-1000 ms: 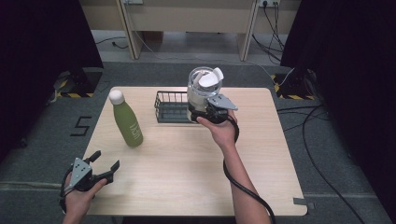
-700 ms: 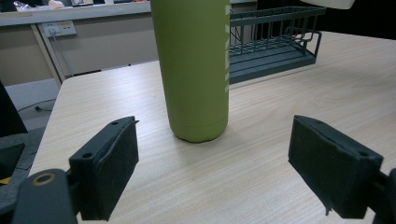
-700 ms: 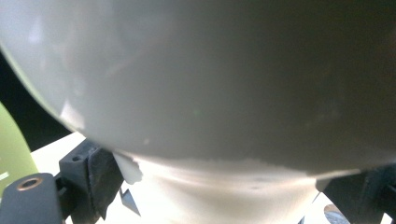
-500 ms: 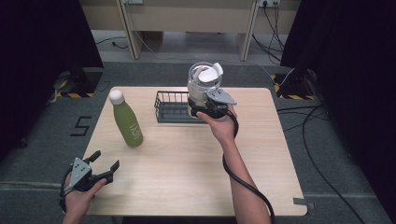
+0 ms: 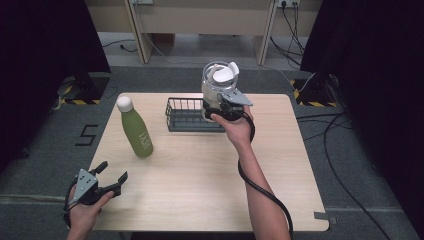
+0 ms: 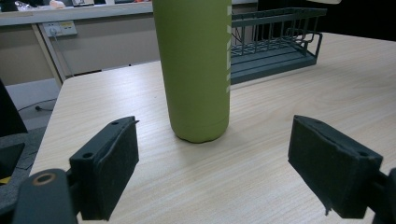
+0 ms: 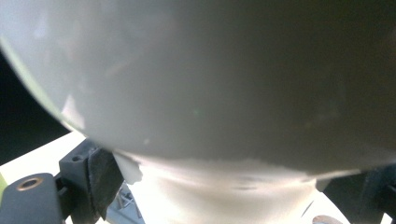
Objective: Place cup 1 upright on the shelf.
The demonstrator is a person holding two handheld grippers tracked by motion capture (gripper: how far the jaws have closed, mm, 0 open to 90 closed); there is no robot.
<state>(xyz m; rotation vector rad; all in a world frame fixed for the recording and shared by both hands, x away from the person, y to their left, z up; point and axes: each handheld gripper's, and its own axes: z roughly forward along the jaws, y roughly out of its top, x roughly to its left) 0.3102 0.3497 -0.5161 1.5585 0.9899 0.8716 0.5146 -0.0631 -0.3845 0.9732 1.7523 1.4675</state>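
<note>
A white and clear jug with a white lid hangs over the right end of a dark wire basket, gripped low on its body by my right gripper. In the right gripper view the jug's white belly looms close, with the left pad pressed against its base. A green bottle with a white cap stands upright at the table's left. My left gripper rests open near the front left corner. In the left gripper view its jaws stand wide apart, facing the bottle and short of it.
The wooden table has bare surface across its middle and right. The basket sits behind the bottle. Cables run over the grey floor on the right. Desk legs stand beyond the far edge.
My right gripper has raised the jug slightly and carried it a little farther away over the basket. The left gripper and the bottle have not moved.
</note>
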